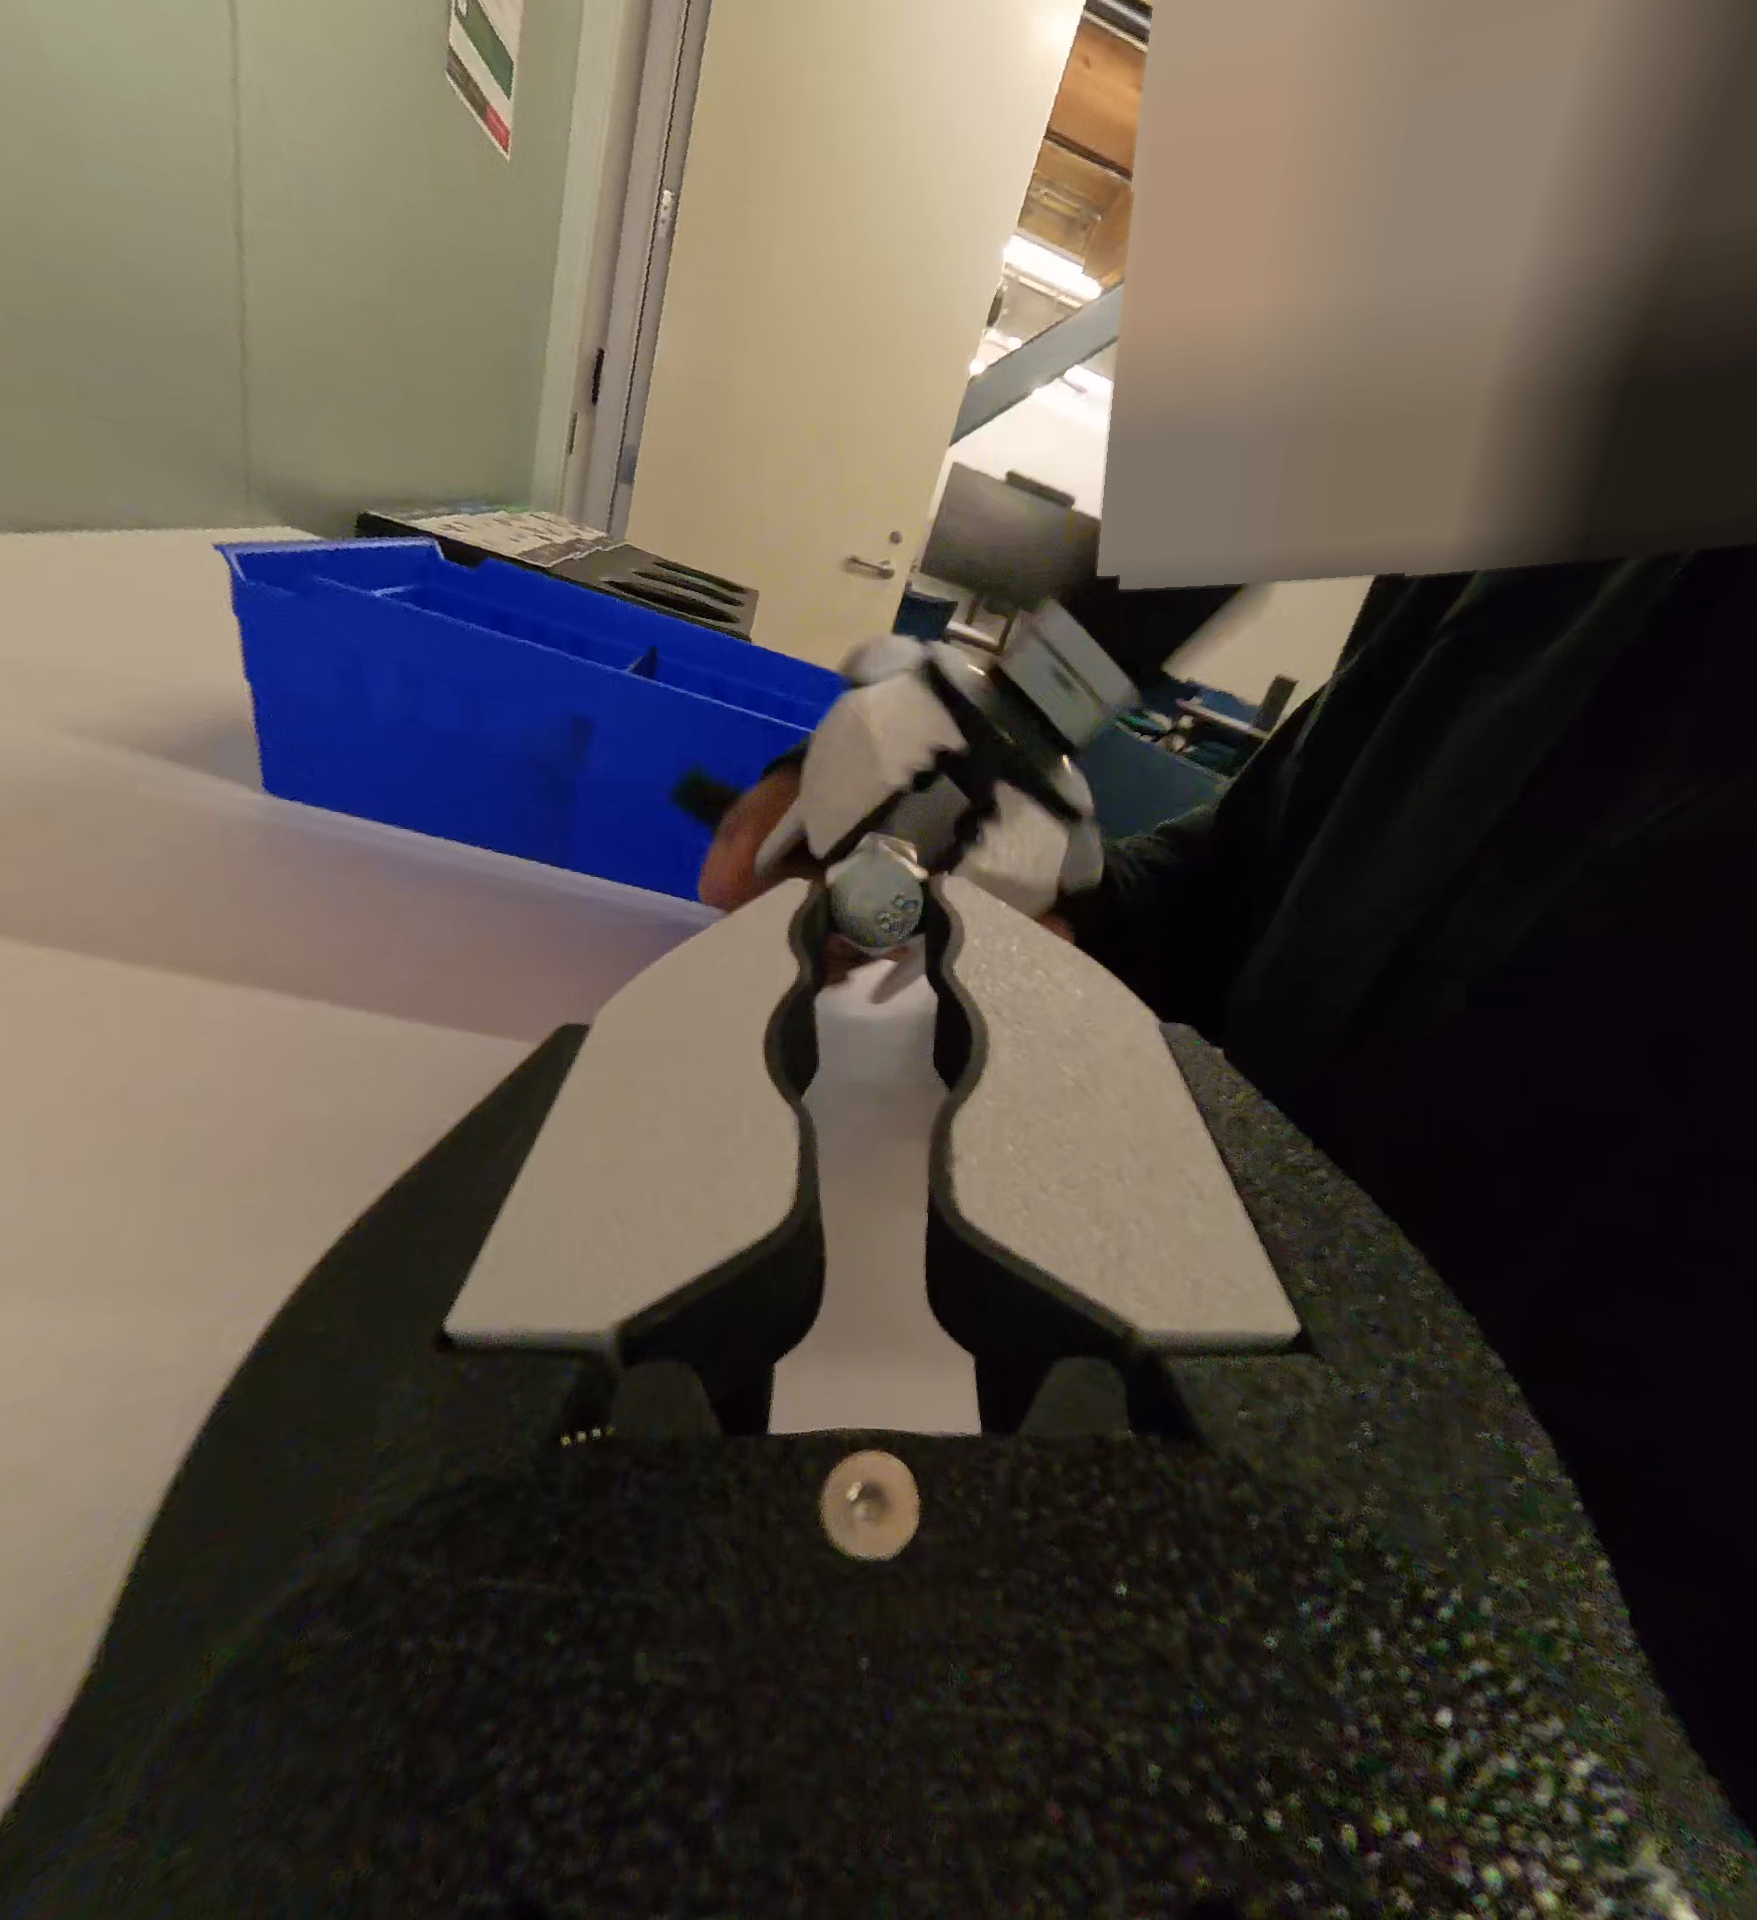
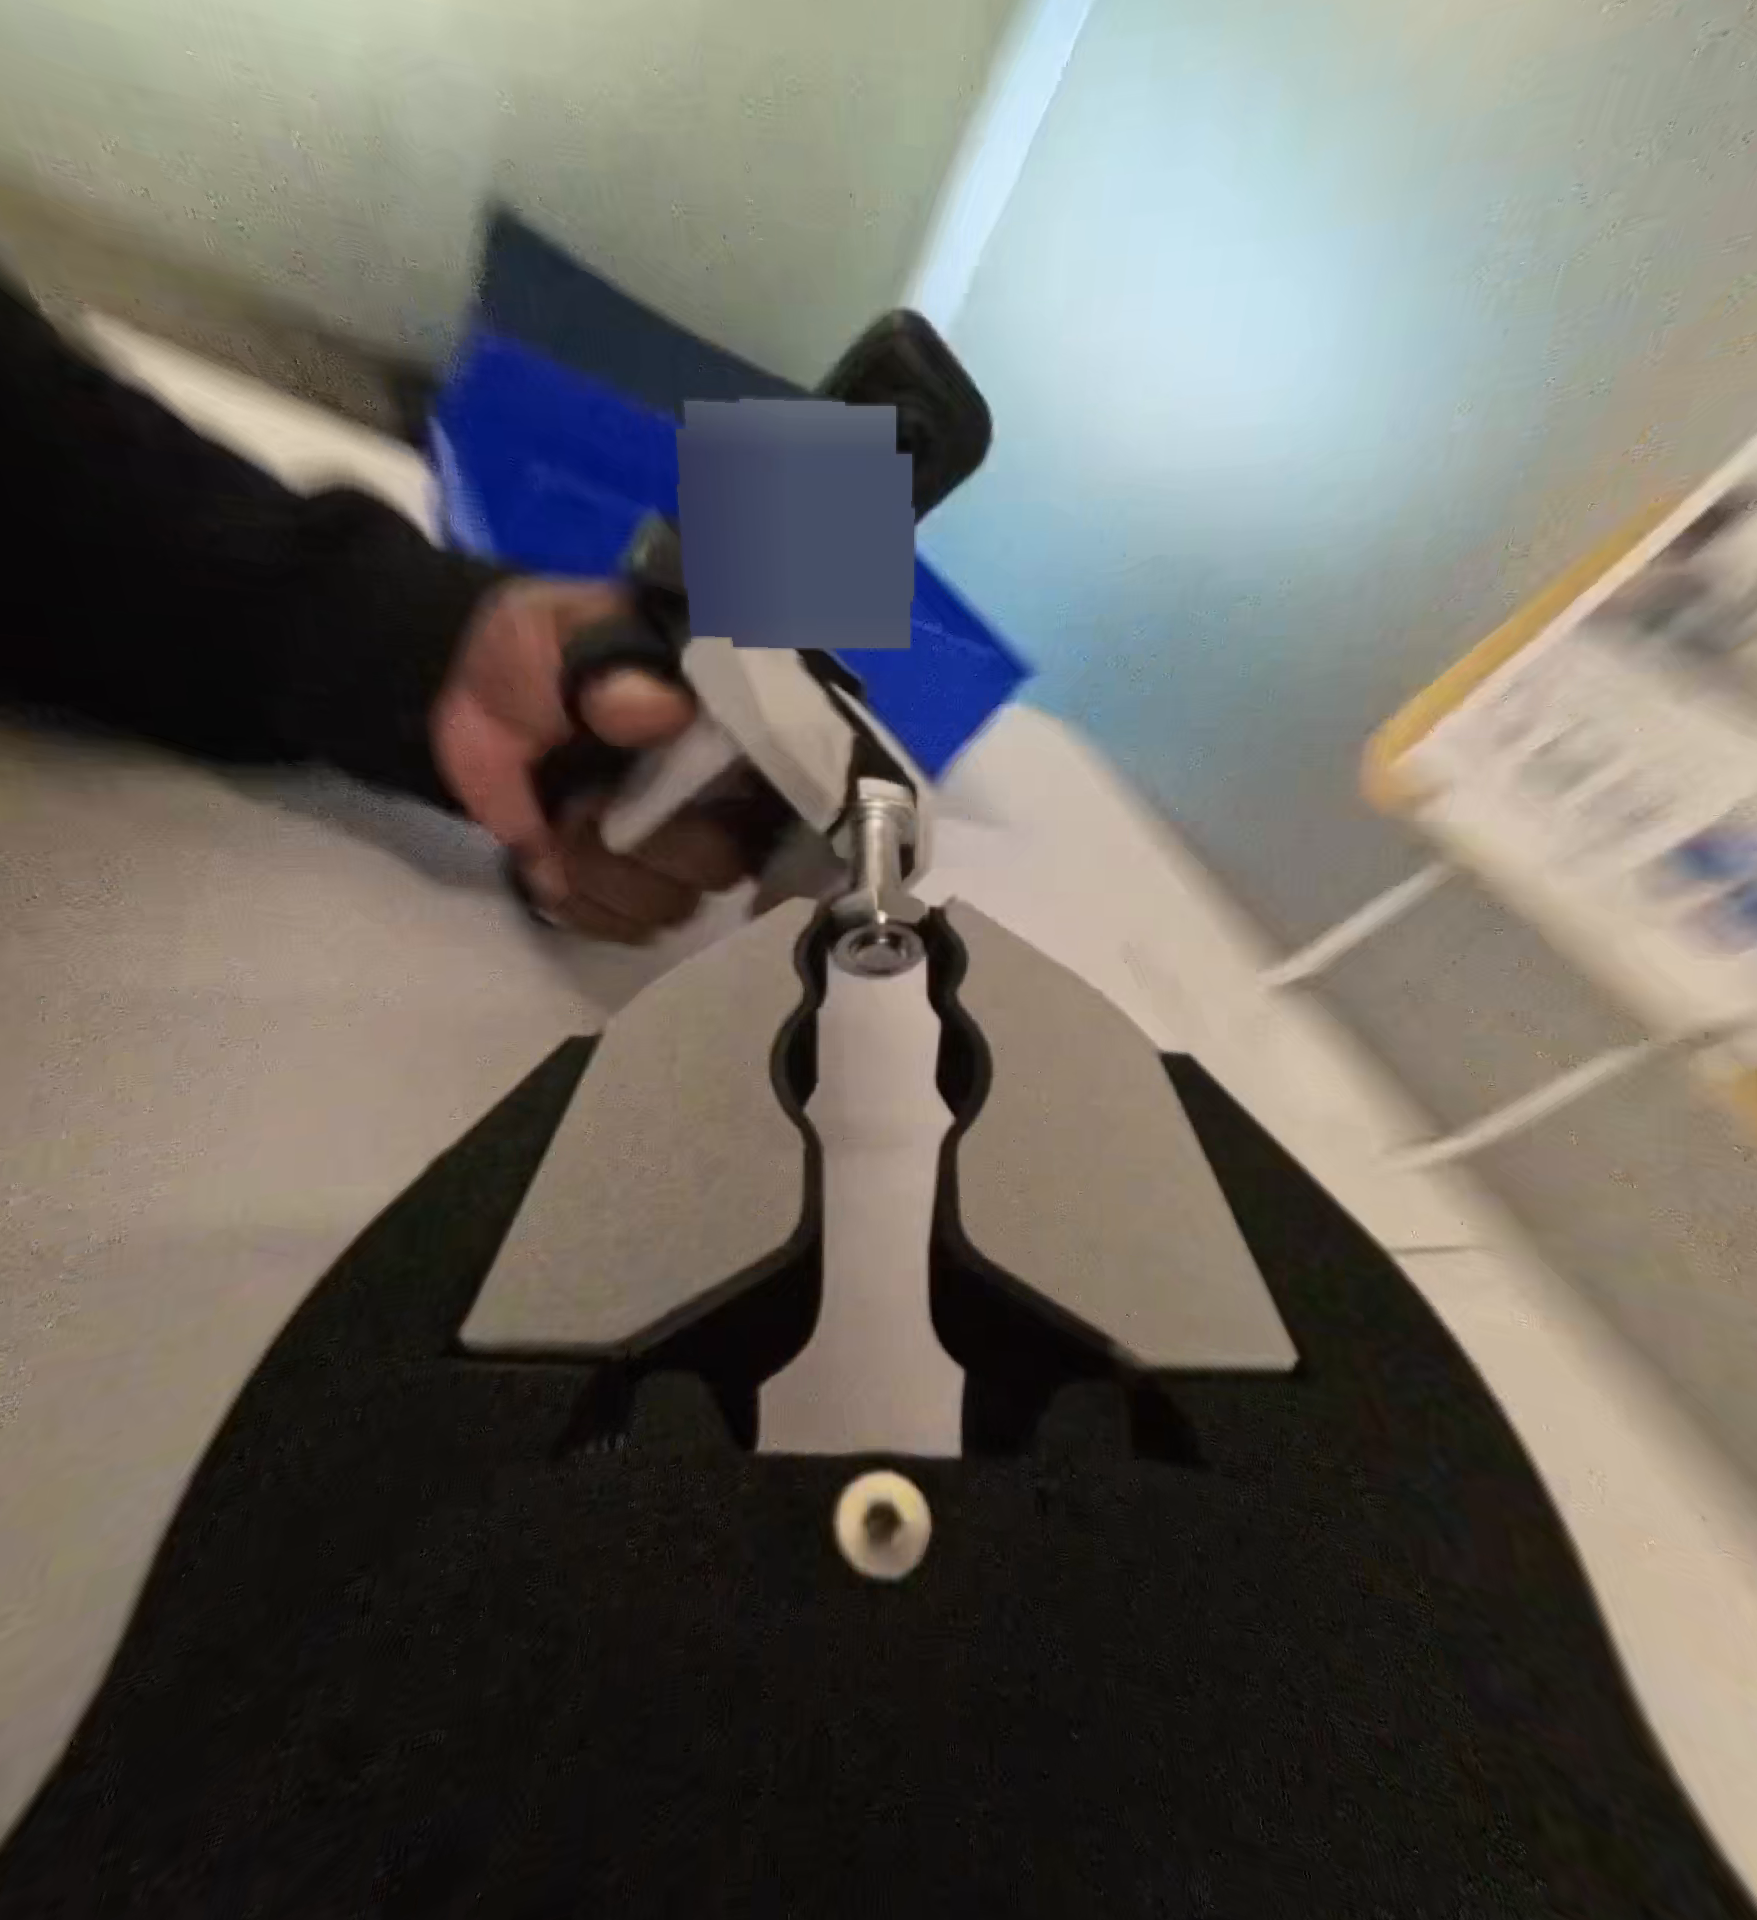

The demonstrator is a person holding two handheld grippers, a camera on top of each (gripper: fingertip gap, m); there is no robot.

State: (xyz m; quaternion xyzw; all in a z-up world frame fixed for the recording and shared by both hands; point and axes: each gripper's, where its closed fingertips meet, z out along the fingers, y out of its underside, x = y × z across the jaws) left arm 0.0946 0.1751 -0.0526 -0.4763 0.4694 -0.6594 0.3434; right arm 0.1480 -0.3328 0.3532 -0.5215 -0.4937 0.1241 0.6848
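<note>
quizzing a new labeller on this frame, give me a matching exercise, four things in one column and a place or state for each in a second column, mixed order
Column one:
1. bolt
2. nut
3. blue bin
4. white rack

Column two:
a. on the white table, behind the grippers
b. head clamped at the left gripper's fingertips
c. blurred, at the right edge of the right wrist view
d. gripped at the right gripper's fingertips, on the shaft's end

Pairs: 1-b, 2-d, 3-a, 4-c
</note>
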